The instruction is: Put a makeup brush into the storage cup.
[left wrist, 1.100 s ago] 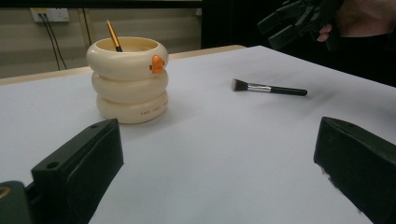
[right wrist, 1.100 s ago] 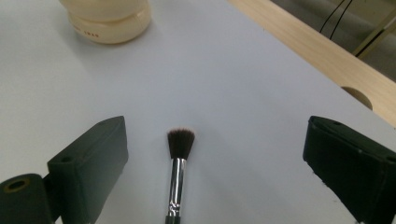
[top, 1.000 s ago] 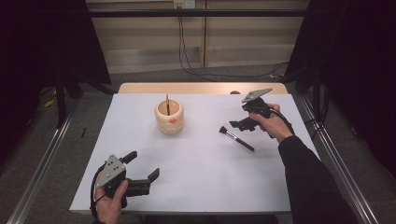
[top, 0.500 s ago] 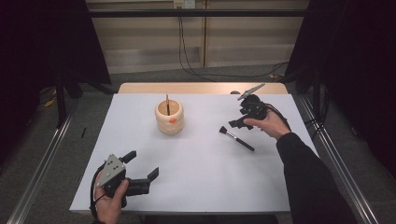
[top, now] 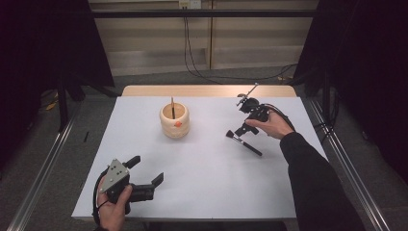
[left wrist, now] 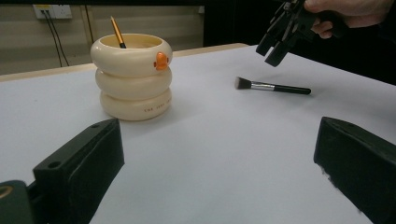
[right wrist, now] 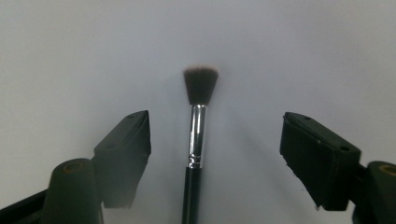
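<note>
A black-handled makeup brush (top: 244, 144) (left wrist: 273, 87) lies flat on the white table (top: 202, 187), bristles to the left. My right gripper (top: 239, 131) (left wrist: 273, 44) hovers just above its bristle end, pointing down. In the right gripper view the brush (right wrist: 198, 126) runs between the jaws with gaps on both sides; the right gripper (right wrist: 215, 123) is open, and its jaws have just been closing. A cream ringed holder (top: 174, 120) (left wrist: 131, 77) stands mid-table with a thin brush (top: 172, 108) (left wrist: 116, 31) upright in it. My left gripper (top: 146, 169) (left wrist: 219, 154) rests open and empty at the front left.
The white sheet covers a wooden table whose bare far edge (top: 207, 90) shows behind it. Metal rails (top: 346, 159) run along both sides, and cables hang at the back wall. Open table surface lies between the holder and the left gripper.
My right gripper has shifted left and tipped down over the makeup brush, with its jaws narrower than before. The left gripper, holder and brush have stayed put.
</note>
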Motion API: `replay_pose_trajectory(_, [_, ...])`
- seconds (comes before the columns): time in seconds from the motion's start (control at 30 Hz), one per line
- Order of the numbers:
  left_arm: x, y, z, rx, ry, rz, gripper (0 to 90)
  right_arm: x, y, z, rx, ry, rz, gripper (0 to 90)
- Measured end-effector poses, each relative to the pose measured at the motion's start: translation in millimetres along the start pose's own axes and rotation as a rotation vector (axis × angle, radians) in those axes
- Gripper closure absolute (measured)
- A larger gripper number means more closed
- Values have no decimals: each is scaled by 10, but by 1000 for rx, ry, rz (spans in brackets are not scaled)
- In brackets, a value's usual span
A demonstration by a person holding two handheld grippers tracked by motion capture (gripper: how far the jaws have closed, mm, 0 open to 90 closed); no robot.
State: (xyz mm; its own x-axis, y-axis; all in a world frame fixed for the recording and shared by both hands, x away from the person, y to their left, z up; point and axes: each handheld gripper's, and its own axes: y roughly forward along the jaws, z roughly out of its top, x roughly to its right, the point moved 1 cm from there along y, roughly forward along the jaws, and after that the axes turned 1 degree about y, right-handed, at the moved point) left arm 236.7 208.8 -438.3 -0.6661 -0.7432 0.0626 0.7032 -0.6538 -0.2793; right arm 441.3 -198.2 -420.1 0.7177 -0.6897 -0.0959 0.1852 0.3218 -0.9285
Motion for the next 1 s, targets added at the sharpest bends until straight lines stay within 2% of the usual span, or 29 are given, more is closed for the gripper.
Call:
replay_pose_trajectory(0.07, [4,-3,0,-3,0,5,16,9,23,3,-25,15,-5,298])
replay_pose_trajectory(0.13, [5,-1,0,-2,1,-1,15,23,65,-2,-50,-6,-6,306])
replay_pose_trajectory(0.2, [4,-1,0,-3,1,2,15,13,83,1,-65,10,-8,338])
replay_pose_trajectory(0.23, [5,0,-1,-6,0,10,16,24,90,-1,-57,-1,-8,357])
replay_pose_trajectory(0.27, [0,-2,-1,-9,5,14,17,26,87,-2,-68,-5,10,365])
replay_pose_trajectory(0.3, [1,-1,-1,-4,-7,9,17,35,85,-1,-68,-9,12,381])
replay_pose_trajectory(0.4, [-5,-5,-2,-2,-7,7,18,51,94,-14,-86,-6,20,433])
replay_pose_trajectory(0.63, [-5,-5,-2,-3,-6,6,18,60,148,-25,-123,-25,41,622])
replay_pose_trajectory(0.73, [-4,-7,-2,-3,-3,4,17,54,192,-20,-140,-40,32,643])
replay_pose_trajectory(0.8, [-5,-8,-3,-2,-4,2,17,35,221,-19,-136,-36,38,643])
replay_pose_trajectory(1.0, [-5,-10,-4,-2,-3,1,17,-33,306,-9,-175,-62,68,686])
